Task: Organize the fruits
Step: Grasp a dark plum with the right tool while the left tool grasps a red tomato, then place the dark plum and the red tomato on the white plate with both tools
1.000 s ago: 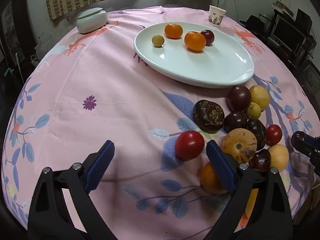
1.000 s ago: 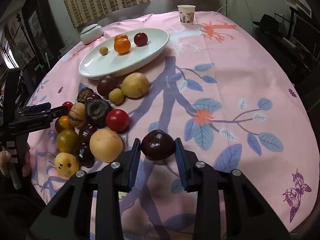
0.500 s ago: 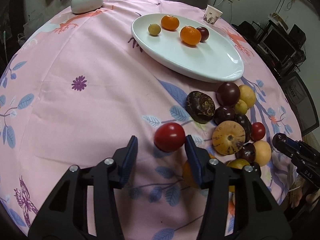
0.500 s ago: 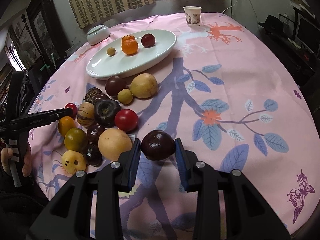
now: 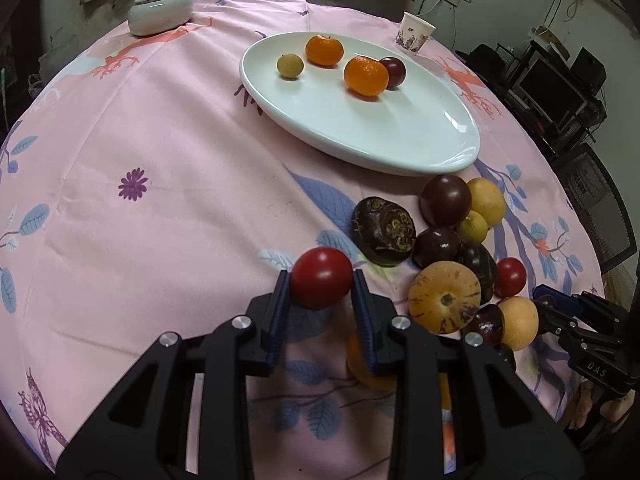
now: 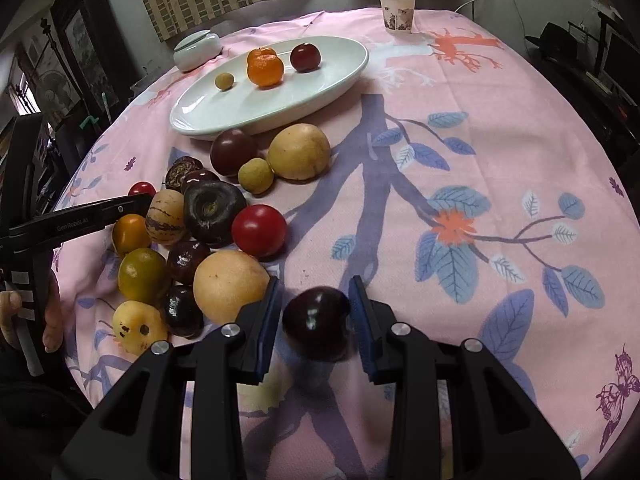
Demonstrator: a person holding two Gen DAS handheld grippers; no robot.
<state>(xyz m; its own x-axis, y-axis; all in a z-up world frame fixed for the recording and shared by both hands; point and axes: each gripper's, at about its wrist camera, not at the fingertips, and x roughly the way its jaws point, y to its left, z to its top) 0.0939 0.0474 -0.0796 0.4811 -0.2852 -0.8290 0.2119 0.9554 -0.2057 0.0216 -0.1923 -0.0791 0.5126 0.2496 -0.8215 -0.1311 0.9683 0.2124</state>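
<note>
Tablecloth (image 5: 160, 200); tomato (image 5: 321, 282) newly clamped (previously free)

A pink-clothed table (image 5: 168, 168) bears a white plate (image 5: 400, 136), paper cup (image 5: 414, 34), lidded dish (image 5: 162, 10) and loose fruit (image 6: 298, 152).

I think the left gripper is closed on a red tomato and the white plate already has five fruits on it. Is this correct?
Not quite: the white plate has four fruits, not five, as the left wrist view shows: two oranges, a small yellow-green fruit and a dark red one. The left gripper is indeed closed on the red tomato.
</note>
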